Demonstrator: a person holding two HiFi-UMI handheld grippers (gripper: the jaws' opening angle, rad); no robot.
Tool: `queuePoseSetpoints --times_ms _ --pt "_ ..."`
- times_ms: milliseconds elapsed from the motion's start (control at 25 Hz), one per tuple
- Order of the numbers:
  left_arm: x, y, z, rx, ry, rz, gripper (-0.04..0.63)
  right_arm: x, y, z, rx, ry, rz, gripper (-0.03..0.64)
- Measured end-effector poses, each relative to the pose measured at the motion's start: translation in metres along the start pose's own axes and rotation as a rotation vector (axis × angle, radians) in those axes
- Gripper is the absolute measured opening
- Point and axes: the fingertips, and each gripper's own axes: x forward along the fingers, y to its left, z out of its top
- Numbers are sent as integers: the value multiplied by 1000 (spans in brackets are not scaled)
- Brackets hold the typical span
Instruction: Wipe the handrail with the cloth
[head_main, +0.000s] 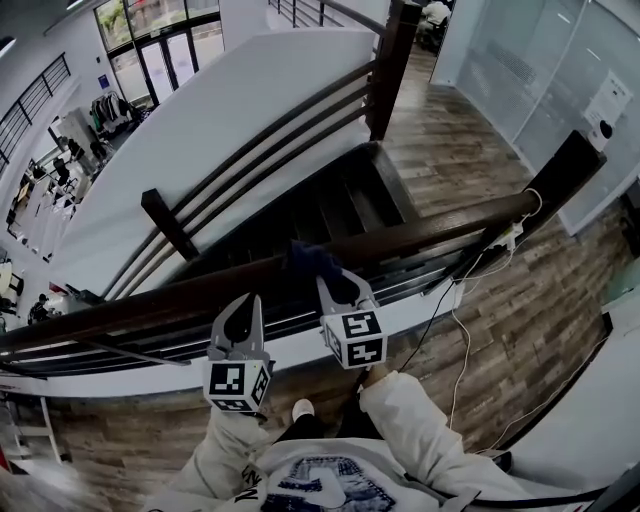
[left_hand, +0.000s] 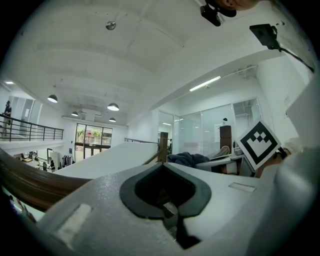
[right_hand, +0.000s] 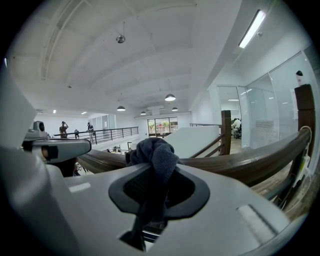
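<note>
A dark wooden handrail (head_main: 430, 232) runs from lower left to upper right across the head view, above a stairwell. A dark blue cloth (head_main: 308, 258) lies bunched on top of the rail. My right gripper (head_main: 326, 282) is shut on the cloth, holding it against the rail. In the right gripper view the cloth (right_hand: 156, 154) bulges up between the jaws, with the handrail (right_hand: 245, 164) curving off to the right. My left gripper (head_main: 244, 302) hovers just below the rail, left of the right one, shut with nothing in it. The left gripper view shows the cloth (left_hand: 186, 159) and the rail (left_hand: 25, 182).
Stairs (head_main: 335, 205) drop away beyond the rail, with lower rail bars and a dark post (head_main: 168, 222). A white cable and power strip (head_main: 506, 238) hang at the rail's right end. Glass walls (head_main: 540, 60) stand at the right. The person's legs and a shoe (head_main: 302, 408) are on the wood floor.
</note>
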Motion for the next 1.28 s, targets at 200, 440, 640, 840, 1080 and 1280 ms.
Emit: queuePoseSetpoints --times_ms 200,440,640,840,1080,1280 --pt "15 -14 2 1 3 26 -2 -3 -16 3 6 -8 34 71" --pt "40 -47 1 -3 14 64 -3 -12 -56 5 12 -10 67 71" --pt "65 -76 2 -1 14 67 -3 -21 -95 5 19 -19 73 71" --pt "91 -103 2 0 10 68 -3 -29 -131 4 21 -20 79 72" --pt "115 -131 4 7 8 66 -3 -40 -178 2 28 -27 55 72" --pt "132 -150 6 11 6 58 -2 -49 -223 2 54 -29 10 72"
